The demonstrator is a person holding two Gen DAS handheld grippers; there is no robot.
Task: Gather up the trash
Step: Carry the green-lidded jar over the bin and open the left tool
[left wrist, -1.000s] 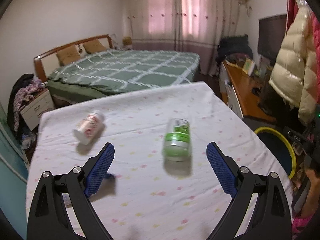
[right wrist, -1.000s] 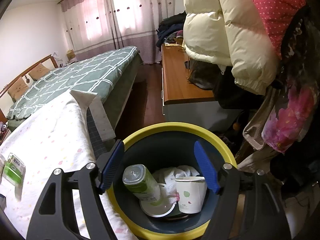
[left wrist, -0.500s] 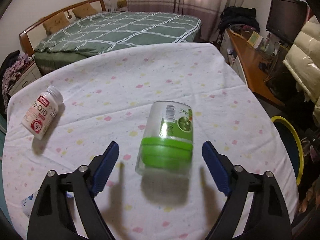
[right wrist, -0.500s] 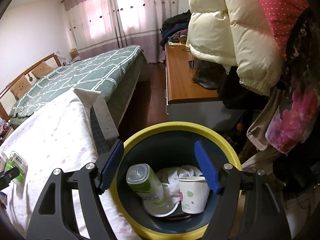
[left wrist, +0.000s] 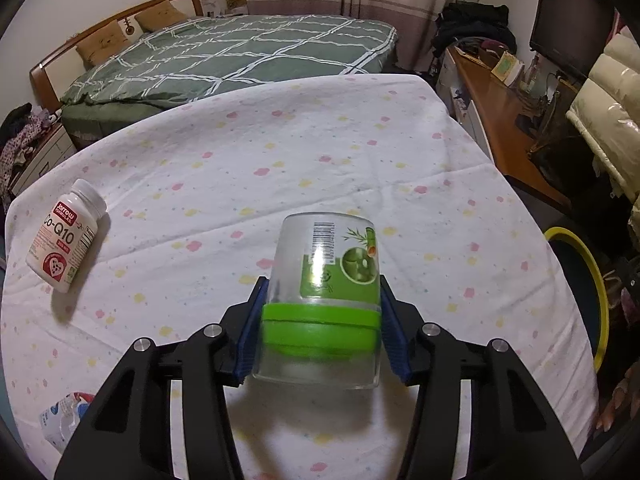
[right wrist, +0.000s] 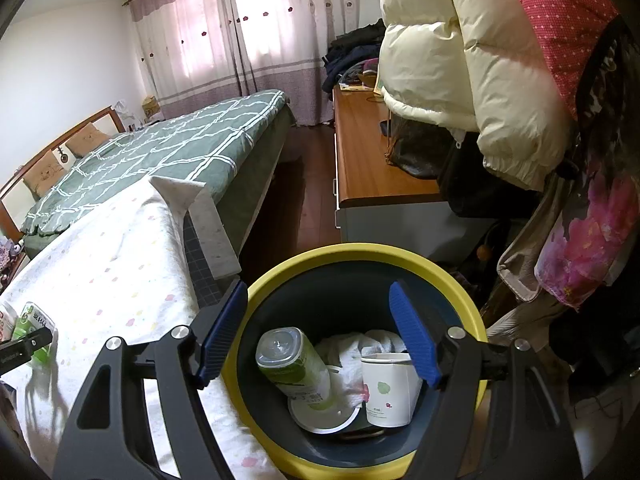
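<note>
A clear jar with a green lid and green label point(left wrist: 324, 292) lies on its side on the white spotted tablecloth point(left wrist: 320, 152). My left gripper point(left wrist: 322, 280) is closing, its blue pads pressing both sides of the jar near the lid. The right wrist view shows that jar point(right wrist: 34, 320) at the far left. My right gripper point(right wrist: 318, 286) hangs open and empty over the yellow-rimmed bin point(right wrist: 360, 250). In the bin lie a green bottle point(right wrist: 296, 364), a paper cup point(right wrist: 390, 388) and white tissue point(right wrist: 352, 352).
A white pill bottle point(left wrist: 66, 236) lies at the table's left, and a crumpled wrapper point(left wrist: 64, 420) at its near left corner. The bin's rim point(left wrist: 596, 300) is off the table's right edge. Beyond are a green bed point(left wrist: 240, 52), a wooden desk point(right wrist: 368, 160) and hanging coats point(right wrist: 460, 60).
My left gripper came forward and down around the green-lidded jar, and its jaws closed from wide apart onto the jar's sides. The right gripper stayed over the bin.
</note>
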